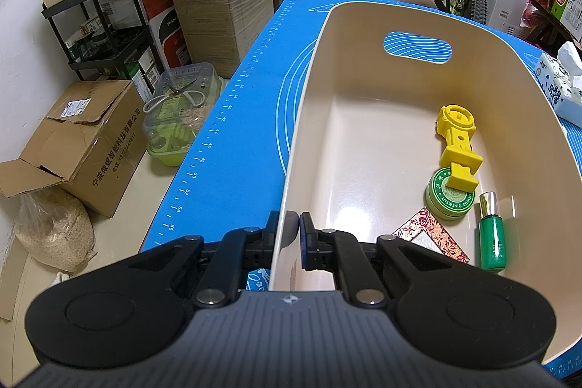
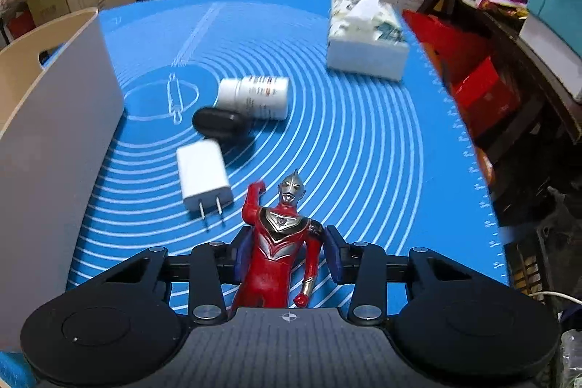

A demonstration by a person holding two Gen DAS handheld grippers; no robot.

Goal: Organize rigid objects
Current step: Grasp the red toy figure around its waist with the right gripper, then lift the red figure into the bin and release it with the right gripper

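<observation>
We count one bin (image 1: 363, 35), cream inside and grey outside, standing on one blue mat (image 1: 232, 119); our left gripper (image 1: 293, 224) is closed narrow on the bin's near-left wall, one finger outside and one inside, pinching the rim.

Inside the bin we count four things, all toward its right side: one yellow tool (image 1: 459, 140), one round green tin (image 1: 449, 195), one green bottle (image 1: 491, 235) with a silvery cap, and one red patterned frame corner (image 1: 433, 231); the yellow tool's lower end lies over the tin, the bottle lies just beside the tin against the right wall, and the frame piece lies near the tin at the near end; the rest of the bin floor is bare.

Our right gripper (image 2: 287, 253) holds one red and silver figure (image 2: 280, 242) by the torso, the pads closed against its two sides; the figure faces the camera with one arm raised, over the near part of the mat.

Still out on the mat we count three loose things: one white charger (image 2: 203, 175) with two prongs, one black oval case (image 2: 218, 124), and one white pill bottle (image 2: 254, 97) lying on its side; the case sits between charger and bottle, touching or nearly touching the bottle; one tissue box (image 2: 367, 42) stands farther back, well apart from them; the bin's grey wall (image 2: 54, 133) stands left of the charger.
</observation>
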